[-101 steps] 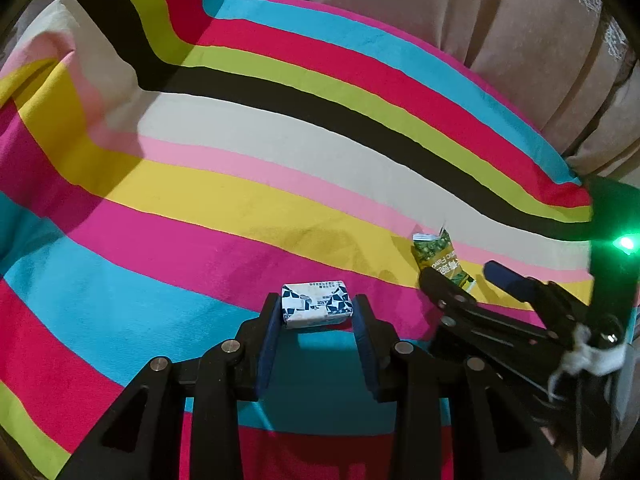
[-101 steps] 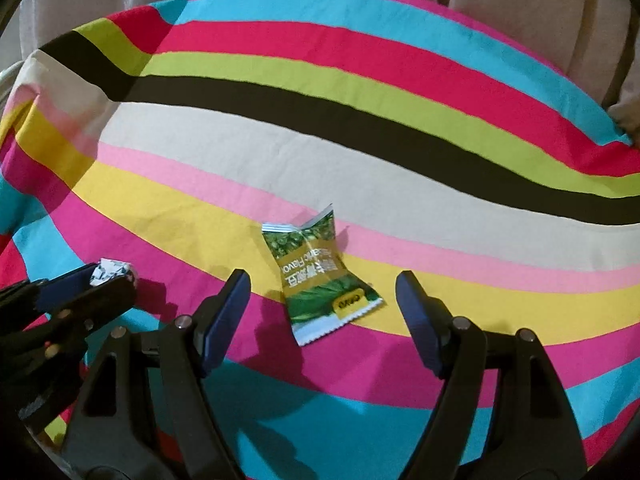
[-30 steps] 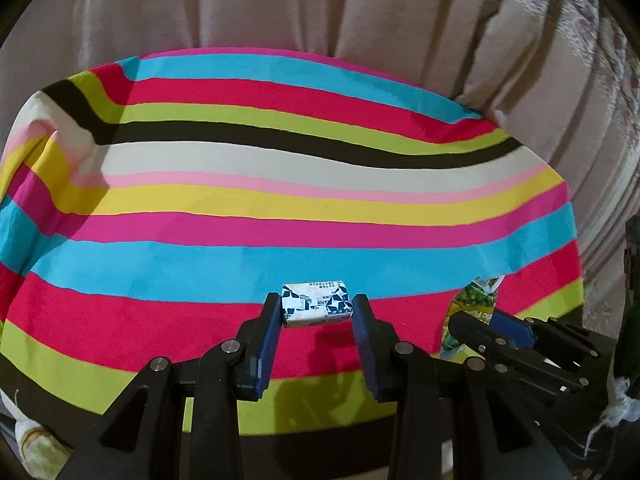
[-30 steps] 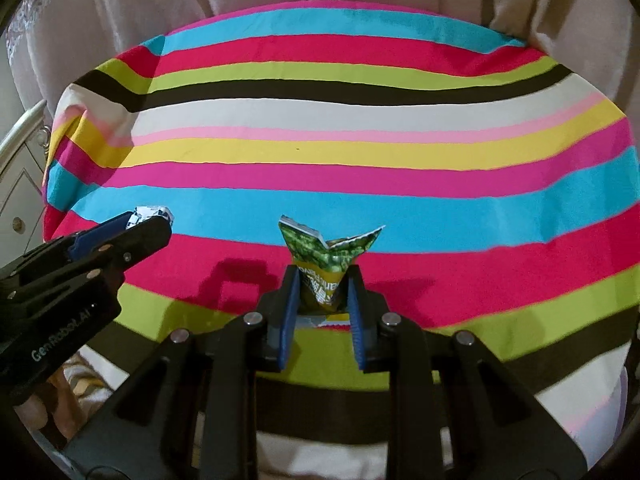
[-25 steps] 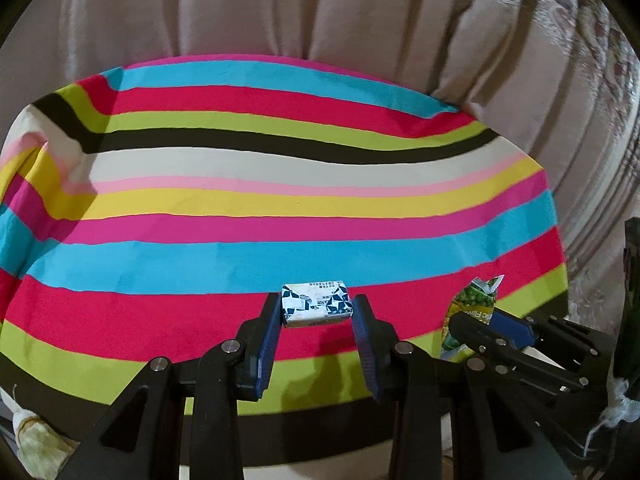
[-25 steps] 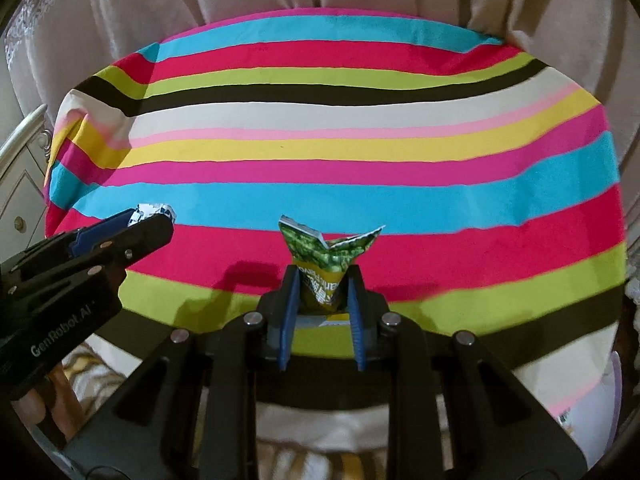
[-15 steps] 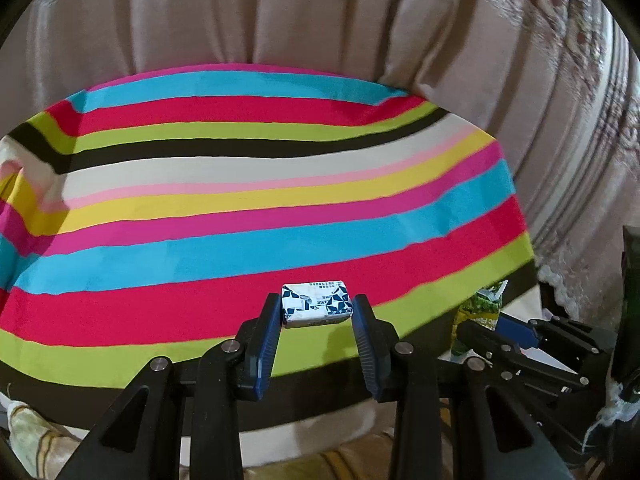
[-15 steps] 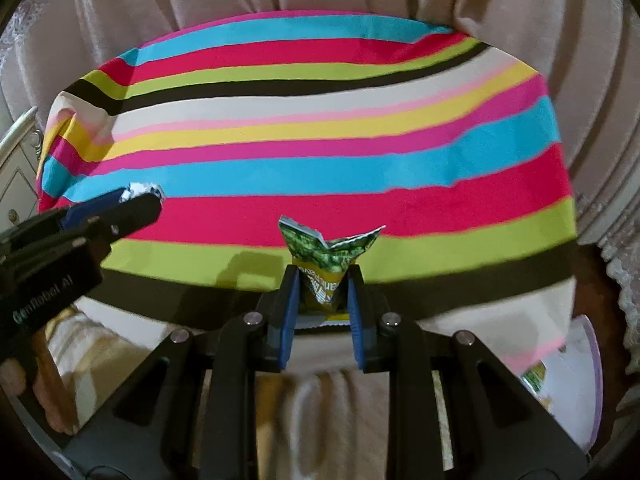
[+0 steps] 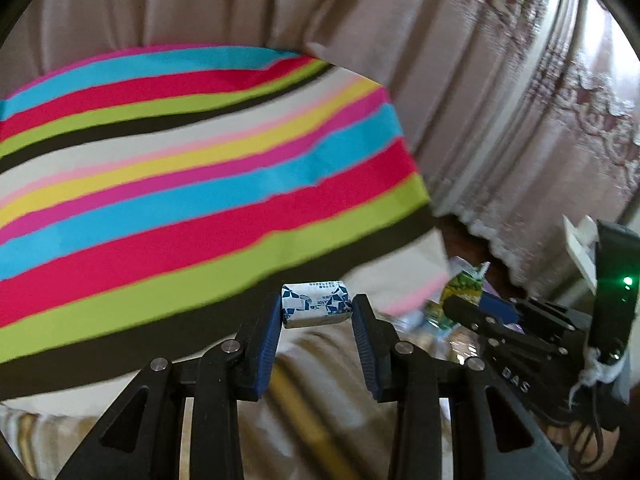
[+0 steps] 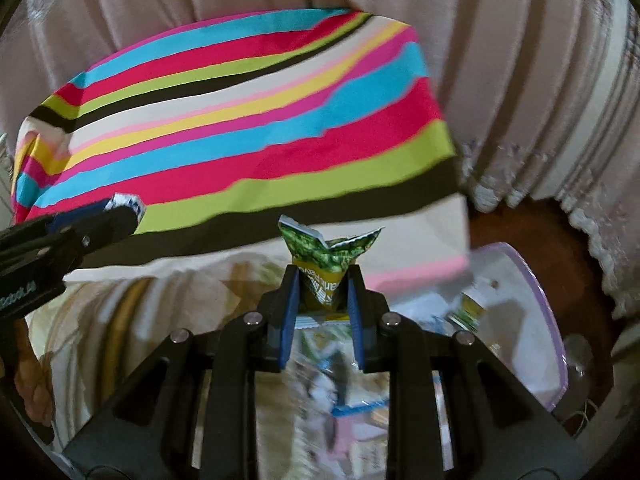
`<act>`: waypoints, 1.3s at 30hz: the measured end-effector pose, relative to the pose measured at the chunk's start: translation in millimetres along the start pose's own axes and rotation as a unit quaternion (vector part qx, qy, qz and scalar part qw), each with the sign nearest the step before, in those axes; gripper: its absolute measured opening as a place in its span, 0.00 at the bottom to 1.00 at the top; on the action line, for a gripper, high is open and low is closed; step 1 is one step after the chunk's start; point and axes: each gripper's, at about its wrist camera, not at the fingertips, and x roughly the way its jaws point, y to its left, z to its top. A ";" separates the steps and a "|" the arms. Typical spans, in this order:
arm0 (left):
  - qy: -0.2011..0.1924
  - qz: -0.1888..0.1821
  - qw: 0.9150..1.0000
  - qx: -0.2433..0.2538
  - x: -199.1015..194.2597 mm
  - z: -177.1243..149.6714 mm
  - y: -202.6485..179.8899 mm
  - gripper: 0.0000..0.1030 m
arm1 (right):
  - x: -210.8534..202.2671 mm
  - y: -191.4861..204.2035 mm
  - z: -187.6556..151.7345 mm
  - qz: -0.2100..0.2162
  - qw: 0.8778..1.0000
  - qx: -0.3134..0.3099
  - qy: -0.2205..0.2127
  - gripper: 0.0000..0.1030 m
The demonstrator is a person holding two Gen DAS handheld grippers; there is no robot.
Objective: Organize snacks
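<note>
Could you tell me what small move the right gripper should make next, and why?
Probably carry the green packet, pinched in the right gripper, a little further right and down over the clear bin: the bin already holds snacks, and the packet hangs just left of it.

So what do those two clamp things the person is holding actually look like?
Both are black plastic tongs with triangular cut-outs, silver rivets and blue ribbed pads inside the fingers. The left gripper and the right gripper are the same model. The right one bears white lettering, a green light on its body and a white string tied at its back.
</note>
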 end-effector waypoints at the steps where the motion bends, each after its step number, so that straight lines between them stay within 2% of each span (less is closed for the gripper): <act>1: 0.005 -0.010 1.000 0.005 2.2 -1.8 -7.6 0.36 | -1.8 -9.8 -4.2 -0.006 1.000 0.008 0.002 0.26; 5: 0.030 -0.045 0.998 0.017 11.9 -10.0 -37.0 0.36 | -5.3 -41.9 -17.8 -0.022 0.999 0.039 0.011 0.26; 10: 0.058 -0.072 0.995 0.039 24.2 -20.2 -68.4 0.36 | -13.1 -76.7 -39.3 -0.038 0.996 0.079 0.022 0.26; 14: 0.091 -0.096 0.990 0.041 36.7 -28.7 -87.0 0.37 | -25.4 -88.2 -50.4 -0.054 0.994 0.097 0.022 0.26; 18: 0.131 -0.096 0.986 0.041 50.8 -38.6 -94.8 0.41 | -32.2 -95.7 -55.7 -0.073 0.991 0.113 0.023 0.28; 19: 0.142 -0.096 0.985 0.035 54.4 -41.3 -94.7 0.49 | -33.9 -96.2 -56.9 -0.075 0.990 0.114 0.022 0.31; 20: 0.147 -0.096 0.984 0.031 57.0 -43.1 -93.1 0.53 | -35.5 -97.4 -59.2 -0.078 0.990 0.115 0.023 0.35; 22: 0.143 -0.089 0.985 0.040 55.5 -44.9 -97.3 0.55 | -36.3 -100.6 -60.4 -0.085 0.989 0.116 0.020 0.55; 23: 0.143 -0.089 0.985 0.042 55.7 -45.2 -97.5 0.59 | -37.7 -100.9 -61.3 -0.089 0.989 0.116 0.017 0.58; 28: 0.136 -0.067 0.986 0.064 58.3 -51.7 -107.7 0.64 | -37.6 -104.9 -63.1 -0.098 0.988 0.119 0.017 0.68; 34: 0.147 -0.046 0.985 0.082 62.3 -52.6 -113.5 0.68 | -36.2 -113.0 -66.1 -0.100 0.986 0.130 0.019 0.68; 39: 0.150 -0.051 0.985 0.074 62.8 -53.4 -112.5 0.74 | -34.7 -116.2 -67.7 -0.098 0.986 0.132 0.021 0.68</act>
